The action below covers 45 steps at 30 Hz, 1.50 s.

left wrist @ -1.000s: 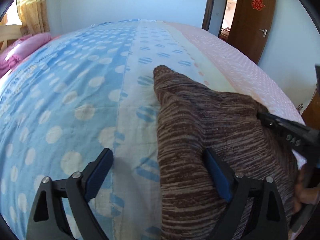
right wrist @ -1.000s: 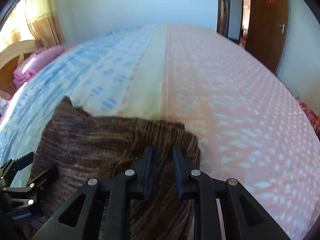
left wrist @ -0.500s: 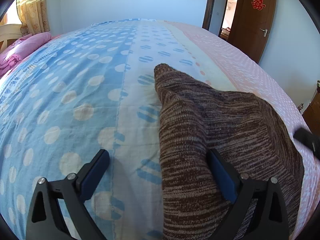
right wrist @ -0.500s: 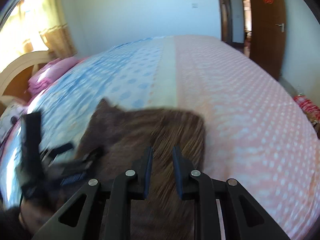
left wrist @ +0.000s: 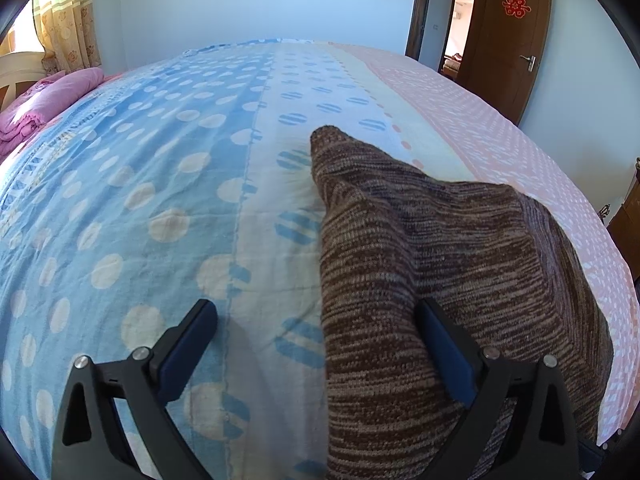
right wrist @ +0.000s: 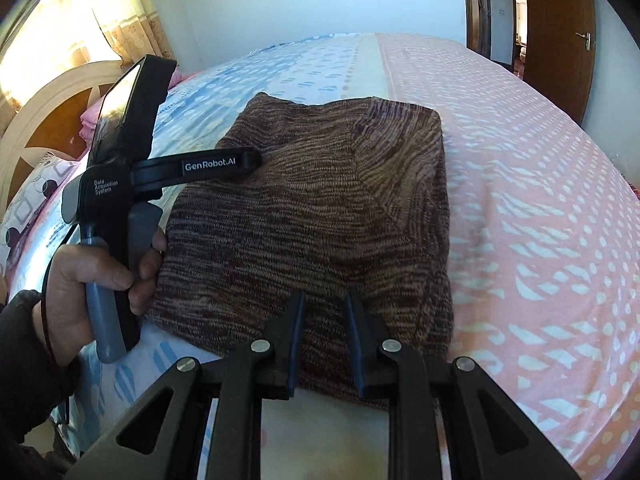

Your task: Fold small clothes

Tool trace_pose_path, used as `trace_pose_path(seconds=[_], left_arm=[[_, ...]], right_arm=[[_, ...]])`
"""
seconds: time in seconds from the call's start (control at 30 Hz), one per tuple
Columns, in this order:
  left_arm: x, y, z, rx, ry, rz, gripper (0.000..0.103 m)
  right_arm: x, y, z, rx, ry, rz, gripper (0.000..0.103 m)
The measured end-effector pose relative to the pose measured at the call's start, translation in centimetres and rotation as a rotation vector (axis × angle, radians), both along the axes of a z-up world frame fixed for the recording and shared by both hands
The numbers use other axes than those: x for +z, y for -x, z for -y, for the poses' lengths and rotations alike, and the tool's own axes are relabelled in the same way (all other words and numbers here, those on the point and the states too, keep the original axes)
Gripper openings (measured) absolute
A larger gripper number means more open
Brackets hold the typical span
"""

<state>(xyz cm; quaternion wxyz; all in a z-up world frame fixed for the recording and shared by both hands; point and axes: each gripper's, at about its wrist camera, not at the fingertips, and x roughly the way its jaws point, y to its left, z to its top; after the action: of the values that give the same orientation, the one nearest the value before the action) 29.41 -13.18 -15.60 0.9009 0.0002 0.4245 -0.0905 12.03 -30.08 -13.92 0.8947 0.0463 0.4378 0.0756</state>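
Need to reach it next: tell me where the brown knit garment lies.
The brown knit garment lies on the bedspread, across the blue-pink seam, the left gripper at its left edge.

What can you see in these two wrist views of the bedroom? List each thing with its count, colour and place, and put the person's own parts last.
knitted garment: 1, brown striped, folded on the bed's near edge
bedsheet: 1, blue dotted, cream and pink bands, covering the bed
blanket: 1, pink, far left by the headboard
headboard: 1, cream and brown, left
curtain: 1, yellow patterned, far left
door: 1, brown with red emblem, far right
left tongs: 1, black with blue pads, open wide over the garment's left edge
right tongs: 1, black, narrowly open above the garment
left hand: 1, gripping the left handle
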Motion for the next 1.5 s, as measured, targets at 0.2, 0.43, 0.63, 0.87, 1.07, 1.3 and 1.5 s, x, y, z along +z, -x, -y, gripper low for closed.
trace_pose_path(seconds=[0.2,0.43,0.63,0.87,1.07,1.3,1.5], left_arm=[[0.0,-0.1,-0.1,0.002,-0.003,0.001,0.103],[-0.1,-0.1,-0.2,0.003,0.000,-0.001,0.103],[-0.2,-0.2,-0.3,0.003,0.016,-0.006,0.103],[-0.1,-0.1,-1.6,-0.015,0.127,-0.007,0.103],[0.3,0.6,-3.1,-0.031,0.297,0.018,0.103],[1.0,1.0,-2.2,-0.118,0.344,0.052,0.103],[-0.1,-0.3,-1.6,-0.107,0.303,-0.037,0.103]], right_arm=[[0.9,0.5,1.5,-0.028,-0.027,-0.031,0.021],[2.6,-0.9,3.8,-0.124,-0.124,0.056,0.021],[2.1,-1.7,4.7,-0.159,-0.120,0.065,0.030],[2.0,-1.3,7.3,-0.229,-0.174,0.065,0.046],[1.5,-1.5,9.7,-0.289,-0.274,0.063,0.046],[2.6,-4.4,10.1,-0.282,-0.298,0.100,0.046],[1.4,-6.3,10.1,-0.293,-0.303,0.108,0.046]])
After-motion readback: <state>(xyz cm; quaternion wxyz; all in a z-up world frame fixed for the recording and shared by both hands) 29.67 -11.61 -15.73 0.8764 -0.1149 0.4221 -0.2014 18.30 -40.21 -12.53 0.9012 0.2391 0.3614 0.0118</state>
